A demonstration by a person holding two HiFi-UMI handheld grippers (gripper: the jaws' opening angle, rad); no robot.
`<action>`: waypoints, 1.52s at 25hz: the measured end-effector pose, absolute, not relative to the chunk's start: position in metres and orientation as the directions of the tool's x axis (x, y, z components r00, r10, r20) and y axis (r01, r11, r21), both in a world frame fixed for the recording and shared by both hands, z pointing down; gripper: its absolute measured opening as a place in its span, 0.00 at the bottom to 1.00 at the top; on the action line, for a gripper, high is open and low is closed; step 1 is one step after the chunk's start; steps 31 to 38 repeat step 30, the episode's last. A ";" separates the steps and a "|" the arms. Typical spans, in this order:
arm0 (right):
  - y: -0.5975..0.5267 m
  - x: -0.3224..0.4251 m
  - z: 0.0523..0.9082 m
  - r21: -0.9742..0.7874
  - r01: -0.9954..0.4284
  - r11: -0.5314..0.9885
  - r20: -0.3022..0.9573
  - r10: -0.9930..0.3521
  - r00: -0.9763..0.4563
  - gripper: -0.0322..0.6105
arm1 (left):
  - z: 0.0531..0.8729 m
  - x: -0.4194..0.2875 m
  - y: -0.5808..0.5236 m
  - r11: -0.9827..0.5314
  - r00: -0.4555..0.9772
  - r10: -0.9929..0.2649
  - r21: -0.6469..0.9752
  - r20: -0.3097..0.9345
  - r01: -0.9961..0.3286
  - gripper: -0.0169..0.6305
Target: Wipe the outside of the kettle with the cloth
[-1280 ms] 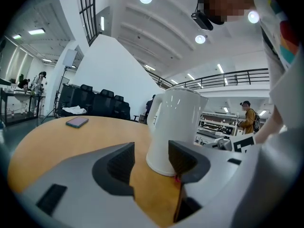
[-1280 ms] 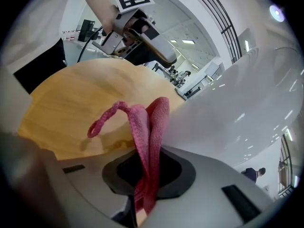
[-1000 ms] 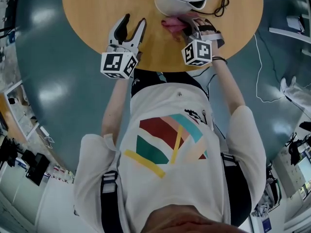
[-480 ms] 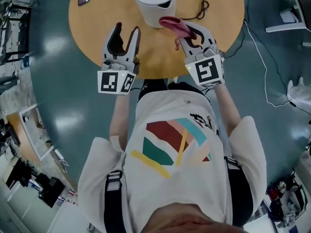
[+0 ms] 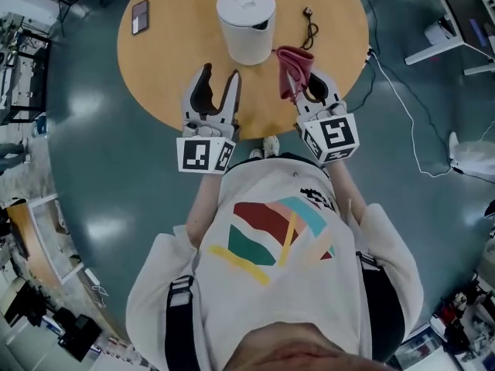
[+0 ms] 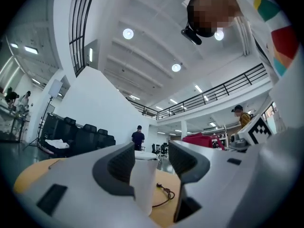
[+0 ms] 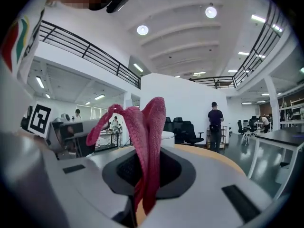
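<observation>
A white kettle [image 5: 246, 23] stands upright on the round wooden table [image 5: 166, 68], toward the far side. In the left gripper view the kettle [image 6: 144, 179] shows between the jaws, some way off. My left gripper [image 5: 216, 83] is open and empty, near the table's front edge, short of the kettle. My right gripper [image 5: 303, 78] is shut on a pink cloth [image 5: 295, 68], held up just right of the kettle and apart from it. In the right gripper view the cloth [image 7: 140, 141] stands pinched between the jaws, and the kettle is mostly hidden behind it.
A dark phone [image 5: 140, 16] lies at the table's far left. A black cable with a plug [image 5: 309, 26] lies right of the kettle. Blue-grey floor surrounds the table. A white cable [image 5: 398, 103] runs across the floor at right. Chairs and people stand far off.
Both grippers have drawn back toward the table's front edge. The right gripper lifted the pink cloth away from the kettle's side and holds it up. The left gripper stays open.
</observation>
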State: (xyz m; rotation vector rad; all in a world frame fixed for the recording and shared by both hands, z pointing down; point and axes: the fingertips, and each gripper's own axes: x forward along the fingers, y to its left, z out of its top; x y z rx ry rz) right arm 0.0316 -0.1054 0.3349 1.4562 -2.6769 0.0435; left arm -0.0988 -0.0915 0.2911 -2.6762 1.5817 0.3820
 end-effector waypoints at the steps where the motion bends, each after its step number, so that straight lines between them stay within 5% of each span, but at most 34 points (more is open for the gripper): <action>1: -0.100 0.032 0.335 0.021 -0.836 0.548 0.104 -0.833 -0.543 0.11 | 0.291 -0.100 -0.086 -0.492 0.462 -0.861 0.118 -0.211 -0.863 0.44; 4: -0.092 0.039 0.337 0.036 -0.841 0.541 0.126 -0.837 -0.533 0.11 | 0.291 -0.097 -0.079 -0.508 0.485 -0.853 0.093 -0.193 -0.856 0.43; 6: -0.088 0.045 0.338 0.053 -0.856 0.514 0.135 -0.853 -0.504 0.11 | 0.291 -0.100 -0.077 -0.489 0.474 -0.863 0.054 -0.174 -0.870 0.14; 7: -0.086 0.047 0.339 0.060 -0.862 0.504 0.142 -0.859 -0.493 0.11 | 0.291 -0.102 -0.075 -0.478 0.466 -0.869 0.041 -0.165 -0.877 0.09; 38: -0.064 0.027 0.357 0.083 -0.843 0.532 0.193 -0.838 -0.510 0.11 | 0.315 -0.118 -0.060 -0.468 0.460 -0.883 0.095 -0.094 -0.879 0.09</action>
